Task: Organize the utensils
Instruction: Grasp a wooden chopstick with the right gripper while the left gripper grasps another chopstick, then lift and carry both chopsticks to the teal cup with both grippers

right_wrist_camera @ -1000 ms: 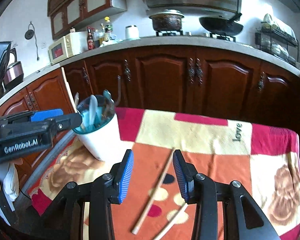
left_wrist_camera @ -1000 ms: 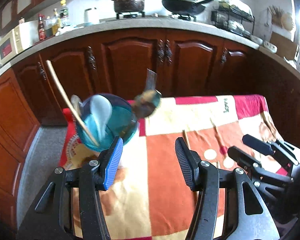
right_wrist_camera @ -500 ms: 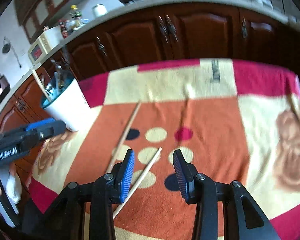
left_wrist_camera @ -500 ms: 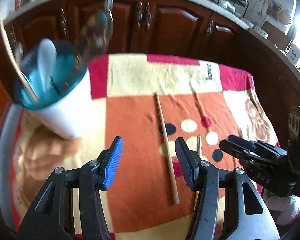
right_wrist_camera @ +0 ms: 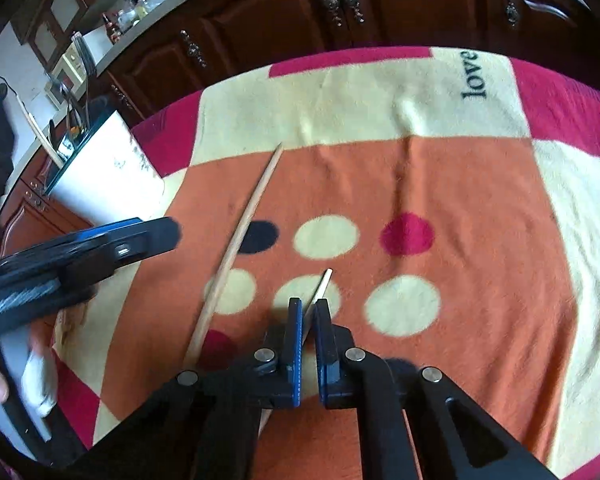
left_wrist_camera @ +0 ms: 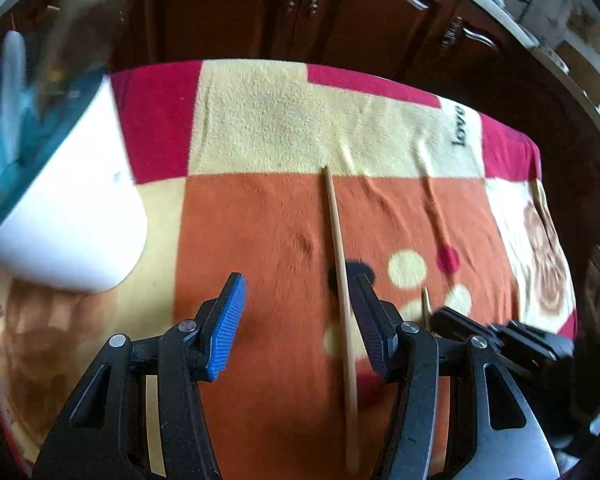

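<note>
Two wooden chopsticks lie on the patterned blanket. My left gripper [left_wrist_camera: 298,304] is open, low over the blanket, with the long chopstick [left_wrist_camera: 342,304] between its fingers, close to the right finger. My right gripper [right_wrist_camera: 309,312] is shut on the second chopstick [right_wrist_camera: 320,288], whose tip sticks out ahead of the jaws. The long chopstick [right_wrist_camera: 236,240] lies to its left. The white utensil holder with a teal rim [left_wrist_camera: 72,208] stands at the left and holds several utensils; it also shows in the right wrist view [right_wrist_camera: 108,176].
The blanket [right_wrist_camera: 460,184] covers the table, red, cream and orange with dots. Dark wooden cabinets [left_wrist_camera: 300,12] stand behind the table's far edge. The left gripper's body [right_wrist_camera: 60,272] shows at the left of the right wrist view.
Both grippers have dropped closer to the blanket. The right gripper has closed on the shorter chopstick. The left gripper has moved around the long chopstick and stays open.
</note>
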### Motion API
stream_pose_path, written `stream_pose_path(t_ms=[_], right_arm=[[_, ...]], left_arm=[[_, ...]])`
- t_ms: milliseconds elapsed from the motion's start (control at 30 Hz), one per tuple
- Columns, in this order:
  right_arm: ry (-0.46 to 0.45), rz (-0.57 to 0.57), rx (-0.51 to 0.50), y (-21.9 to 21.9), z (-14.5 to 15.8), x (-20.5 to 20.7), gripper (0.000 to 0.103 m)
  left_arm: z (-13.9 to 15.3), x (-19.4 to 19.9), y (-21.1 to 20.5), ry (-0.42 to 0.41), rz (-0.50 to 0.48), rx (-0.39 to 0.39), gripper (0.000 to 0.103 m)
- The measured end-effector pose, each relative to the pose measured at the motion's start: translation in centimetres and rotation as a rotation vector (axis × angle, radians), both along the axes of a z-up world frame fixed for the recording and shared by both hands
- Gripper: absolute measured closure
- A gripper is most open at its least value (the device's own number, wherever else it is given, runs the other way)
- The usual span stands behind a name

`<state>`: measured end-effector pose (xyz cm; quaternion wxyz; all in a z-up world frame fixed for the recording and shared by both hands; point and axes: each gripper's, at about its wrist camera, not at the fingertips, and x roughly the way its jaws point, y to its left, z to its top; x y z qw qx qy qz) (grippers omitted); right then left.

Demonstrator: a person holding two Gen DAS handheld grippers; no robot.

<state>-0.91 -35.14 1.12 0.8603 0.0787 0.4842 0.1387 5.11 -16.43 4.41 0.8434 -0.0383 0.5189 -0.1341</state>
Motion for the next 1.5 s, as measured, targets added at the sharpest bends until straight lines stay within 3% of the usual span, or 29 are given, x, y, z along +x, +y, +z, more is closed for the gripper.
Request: stream_pose_path(t_ms=[167,300,333,367,433,533,600,633,700,733,800,900,1067,1267,1500], right_arm=[[0.019,-0.063,0.023,-3.2,-0.1,1.3,0.103],[0.021,-0.041,0.171,-4.2,0.6,1.0,0.101],[0.029,-0.028,0.173,-3.8,0.8,0.9,0.095],[0.037,-0.007,0.160,-3.1,0.9,0.9,0.083],[0.049,0.036,0.124,-1.4,0.8,0.9,0.076],[0.071,0.069,0.031,0.9,-0.1,1.3,0.077],[0.028,0.063,-0.029,1.7,-0.1,1.4,0.086],[0.017,0.058,-0.040,1.8,-0.1,1.4,0.094],[0.019,0.039,-0.014,1.5,-0.2,1.5,0.097],[0.023,0.028,0.004,1.3,-0.2,1.6,0.097],[0.015,0.009,0.044,0.5,0.3,1.3,0.099],[-0.036,-0.015,0.160,-1.2,2.0,0.4,0.099],[-0.097,-0.022,0.242,-2.2,4.7,-0.4,0.099],[-0.197,-0.021,0.269,-2.1,7.9,-3.0,0.099],[-0.273,0.028,0.233,0.1,11.0,-4.9,0.099]], left_arm=[[-1.2,2.9,-1.8,0.011,0.013,0.007,0.049],[-1.9,4.9,-3.0,0.004,0.003,0.039,0.049],[-2.2,5.3,-3.3,0.006,-0.002,0.054,0.049],[-2.4,5.7,-3.5,0.007,-0.004,0.069,0.049],[-2.5,6.1,-4.1,-0.012,-0.012,0.097,0.049],[-2.6,6.5,-5.1,-0.019,-0.044,0.133,0.049],[-2.7,6.7,-5.6,-0.033,-0.060,0.140,0.049],[-2.7,6.7,-5.8,-0.041,-0.070,0.147,0.054],[-2.6,6.9,-6.1,-0.052,-0.087,0.154,0.079],[-2.5,6.9,-5.7,-0.040,-0.089,0.132,0.097],[-2.2,7.1,-4.8,-0.002,-0.081,0.077,0.097],[-1.3,5.8,-3.1,0.029,-0.064,0.001,0.099],[1.7,1.4,-1.4,-0.036,-0.108,-0.050,0.099],[5.4,-3.8,0.5,-0.129,-0.145,-0.081,0.099],[9.1,-6.7,3.8,-0.196,-0.127,-0.112,0.099]])
